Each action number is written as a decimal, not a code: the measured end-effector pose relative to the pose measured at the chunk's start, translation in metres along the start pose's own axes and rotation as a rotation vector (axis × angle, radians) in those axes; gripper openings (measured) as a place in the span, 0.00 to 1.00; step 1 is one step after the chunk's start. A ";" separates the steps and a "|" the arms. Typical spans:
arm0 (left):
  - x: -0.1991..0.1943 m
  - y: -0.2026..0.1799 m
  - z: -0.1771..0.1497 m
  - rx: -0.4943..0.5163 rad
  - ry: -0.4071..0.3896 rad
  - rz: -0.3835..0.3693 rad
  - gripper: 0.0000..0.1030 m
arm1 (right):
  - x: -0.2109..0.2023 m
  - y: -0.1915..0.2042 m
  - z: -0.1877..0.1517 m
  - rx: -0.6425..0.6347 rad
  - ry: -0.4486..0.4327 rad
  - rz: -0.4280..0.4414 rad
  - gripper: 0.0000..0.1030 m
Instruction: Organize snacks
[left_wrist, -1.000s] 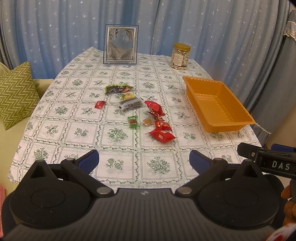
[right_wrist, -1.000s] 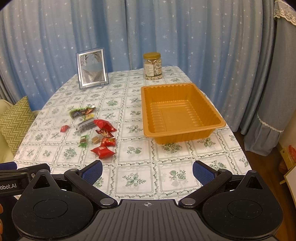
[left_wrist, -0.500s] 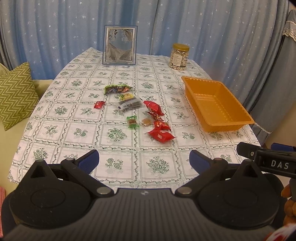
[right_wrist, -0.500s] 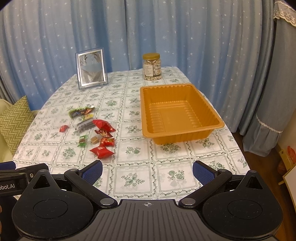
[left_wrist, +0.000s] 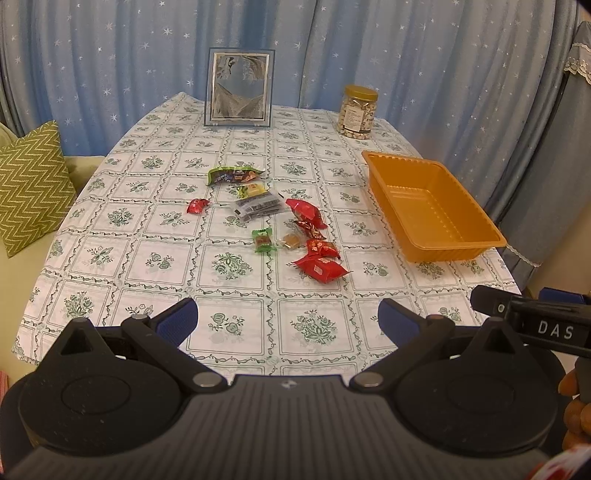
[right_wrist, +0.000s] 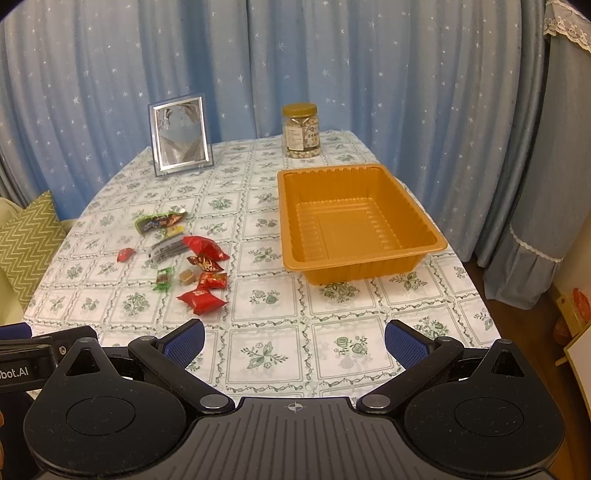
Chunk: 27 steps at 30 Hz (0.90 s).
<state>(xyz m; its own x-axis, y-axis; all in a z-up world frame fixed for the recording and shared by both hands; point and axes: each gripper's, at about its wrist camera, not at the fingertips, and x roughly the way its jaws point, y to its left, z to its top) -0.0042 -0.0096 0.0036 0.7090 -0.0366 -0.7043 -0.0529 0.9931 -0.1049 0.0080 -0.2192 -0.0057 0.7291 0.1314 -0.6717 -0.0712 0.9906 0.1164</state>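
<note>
Several wrapped snacks lie in a loose cluster mid-table: a red packet (left_wrist: 320, 268) (right_wrist: 201, 300) nearest me, a green candy (left_wrist: 263, 240) (right_wrist: 163, 278), a grey packet (left_wrist: 258, 205), a long green wrapper (left_wrist: 233, 173) (right_wrist: 159, 220) and a small red candy (left_wrist: 197, 205) (right_wrist: 126, 254) off to the left. An orange tray (left_wrist: 436, 206) (right_wrist: 354, 221) stands to their right with nothing in it. My left gripper (left_wrist: 288, 321) hangs open above the near table edge, short of the snacks. My right gripper (right_wrist: 293, 341) is open too, in front of the tray.
A picture frame (left_wrist: 238, 88) (right_wrist: 181, 136) and a jar of nuts (left_wrist: 357, 111) (right_wrist: 301, 131) stand at the table's far end before blue curtains. A green zigzag cushion (left_wrist: 31, 184) lies left of the table. The other gripper's body (left_wrist: 535, 325) shows at right.
Both views have pulled back and up slightly, so the snacks and tray sit a little farther away. Nothing on the table has moved, and both grippers stayed open.
</note>
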 end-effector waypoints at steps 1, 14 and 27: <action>0.000 0.000 0.000 -0.001 0.000 0.000 1.00 | 0.000 0.000 0.000 0.000 0.001 0.001 1.00; 0.013 0.013 0.000 -0.014 0.011 0.013 1.00 | 0.013 0.000 -0.004 0.011 0.008 0.017 1.00; 0.054 0.048 0.017 -0.061 0.037 0.038 1.00 | 0.062 0.019 0.000 -0.017 0.011 0.139 1.00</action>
<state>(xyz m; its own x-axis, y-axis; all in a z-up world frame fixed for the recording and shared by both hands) 0.0435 0.0383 -0.0282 0.6793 -0.0042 -0.7339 -0.1231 0.9852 -0.1196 0.0517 -0.1921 -0.0450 0.7038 0.2674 -0.6582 -0.1823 0.9634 0.1964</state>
